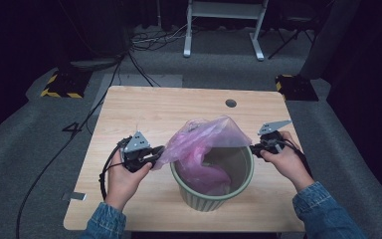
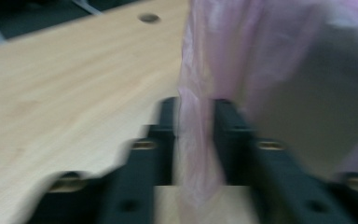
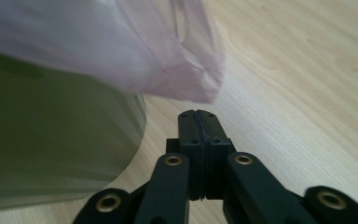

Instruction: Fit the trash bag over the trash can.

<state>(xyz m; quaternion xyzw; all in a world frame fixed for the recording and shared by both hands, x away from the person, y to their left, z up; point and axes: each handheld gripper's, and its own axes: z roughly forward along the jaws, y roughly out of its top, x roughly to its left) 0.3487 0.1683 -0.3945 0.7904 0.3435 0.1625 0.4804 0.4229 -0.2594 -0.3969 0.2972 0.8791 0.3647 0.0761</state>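
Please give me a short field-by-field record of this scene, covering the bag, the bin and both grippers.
work: lining a bin with a bag
bag: pink plastic bag, partly inside the bin, its top edge raised above the rim
bin: green ribbed bin, upright on the wooden table
left gripper: left gripper, jaws apart with bag film between them
right gripper: right gripper, jaws together, nothing between them, beside the bin's rim
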